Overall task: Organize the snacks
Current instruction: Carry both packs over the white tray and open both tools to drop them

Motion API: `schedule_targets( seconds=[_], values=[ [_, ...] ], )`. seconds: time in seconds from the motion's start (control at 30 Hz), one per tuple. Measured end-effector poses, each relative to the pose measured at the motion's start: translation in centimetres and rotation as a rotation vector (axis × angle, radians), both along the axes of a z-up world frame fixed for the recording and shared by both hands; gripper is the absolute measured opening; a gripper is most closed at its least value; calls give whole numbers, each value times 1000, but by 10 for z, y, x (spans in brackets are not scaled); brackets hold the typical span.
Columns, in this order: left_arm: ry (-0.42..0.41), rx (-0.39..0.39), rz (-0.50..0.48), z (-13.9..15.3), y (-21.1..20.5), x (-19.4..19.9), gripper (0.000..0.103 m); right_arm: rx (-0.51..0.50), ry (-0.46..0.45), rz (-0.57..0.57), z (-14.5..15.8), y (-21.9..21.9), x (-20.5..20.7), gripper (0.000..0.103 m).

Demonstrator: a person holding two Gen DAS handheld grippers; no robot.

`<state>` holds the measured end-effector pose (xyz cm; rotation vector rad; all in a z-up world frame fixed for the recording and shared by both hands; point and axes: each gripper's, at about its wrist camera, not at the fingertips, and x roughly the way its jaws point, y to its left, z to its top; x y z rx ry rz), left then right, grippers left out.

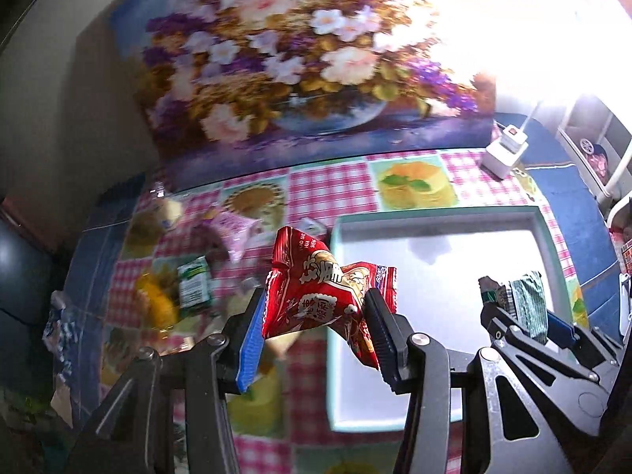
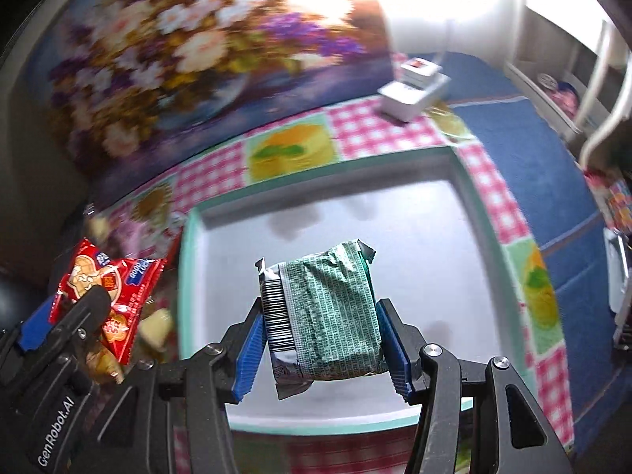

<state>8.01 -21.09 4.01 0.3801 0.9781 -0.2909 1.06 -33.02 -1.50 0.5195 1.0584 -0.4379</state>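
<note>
Carrying a red packet in my left fingers and a green packet in my right, both clamped; red's hold is skewed, short of the tray, so it may slip out.

red packet: I see glossy plastic film, crinkled, with printed pattern.
green packet: matt printed film, I think; its folded ends look silvery like foil.
tray: smooth, a little shiny inside, pale green rim; looks like plastic to me.
tablecloth: glossy checked sheet.
left gripper: black matt plastic, metal screws, ribbed blue pads.
</note>
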Motion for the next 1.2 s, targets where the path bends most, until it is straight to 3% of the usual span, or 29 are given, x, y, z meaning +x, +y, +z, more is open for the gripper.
schedule_targets(
  seconds=[0.2,0.53,0.9,0.97,1.03,1.2],
  values=[
    [38,-8,-16,-25,-31,3,51,-23,66,-96,-18,-33,-8,57],
    [71,-16,-14,-59,-53,12,52,-51,142,-172,-36,-51,-9,57],
    [84,-40,-12,-64,-57,15,54,-57,166,-189,-39,-54,-7,57],
    [94,-50,-5,-63,-55,15,56,-53,170,-187,-40,-54,-7,58],
    [92,-56,1,-61,-53,15,66,-50,166,-188,-39,-54,-7,58],
    [99,-77,9,-59,-49,16,66,-45,164,-183,-36,-54,-6,64]
  ],
)
